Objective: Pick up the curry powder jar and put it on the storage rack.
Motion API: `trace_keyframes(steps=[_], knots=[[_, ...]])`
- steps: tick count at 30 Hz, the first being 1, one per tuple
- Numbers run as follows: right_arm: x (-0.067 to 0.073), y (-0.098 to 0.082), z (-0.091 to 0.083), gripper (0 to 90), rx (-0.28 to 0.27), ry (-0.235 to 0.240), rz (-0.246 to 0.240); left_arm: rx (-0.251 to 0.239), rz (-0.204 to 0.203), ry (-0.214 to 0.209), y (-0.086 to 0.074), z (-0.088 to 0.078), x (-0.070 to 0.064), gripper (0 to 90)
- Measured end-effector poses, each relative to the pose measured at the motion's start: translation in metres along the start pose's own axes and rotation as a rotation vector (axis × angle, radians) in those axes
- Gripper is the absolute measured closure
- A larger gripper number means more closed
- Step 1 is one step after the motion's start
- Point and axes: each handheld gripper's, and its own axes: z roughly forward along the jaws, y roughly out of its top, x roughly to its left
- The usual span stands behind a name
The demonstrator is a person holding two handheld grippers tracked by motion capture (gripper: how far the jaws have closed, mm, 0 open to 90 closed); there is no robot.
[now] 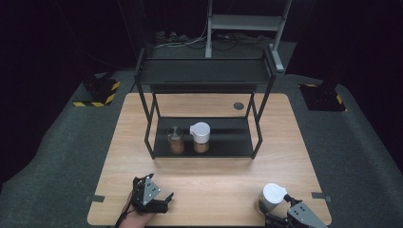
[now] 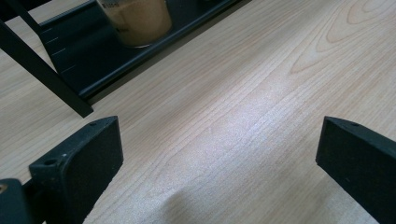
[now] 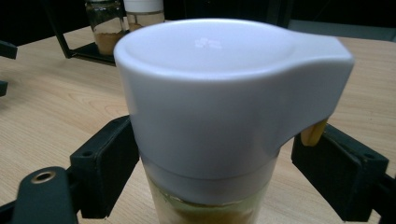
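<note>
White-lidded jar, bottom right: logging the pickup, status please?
Right tongs straddle white-lidded jar, grip unconfirmed. Left tongs open over bare table. Jar upright near table's front edge. Nothing in the way.

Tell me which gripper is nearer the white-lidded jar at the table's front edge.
Right. The right gripper has its jaws around the white-lidded jar; the left gripper sits across the table, open over bare wood.

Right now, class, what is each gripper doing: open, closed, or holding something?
Left gripper: open, nothing between its jaws, over bare table.
Right gripper: jaws around the white-lidded jar; the left touches it, a gap shows on the right, so no firm grip.
</note>
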Motion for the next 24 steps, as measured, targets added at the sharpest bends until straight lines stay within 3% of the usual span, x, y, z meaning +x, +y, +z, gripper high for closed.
trace_keyframes(steps=[13,24], knots=[[0.0016,-0.0059,0.0012,28.4,-0.012,0.009,0.004,-0.001,-0.002,-0.001,-0.0002,0.0,0.0003,0.9],[0.0009,-0.0094,0.0019,30.1,-0.028,0.008,0.002,-0.002,-0.004,-0.002,-0.0004,-0.0001,0.0004,0.9]])
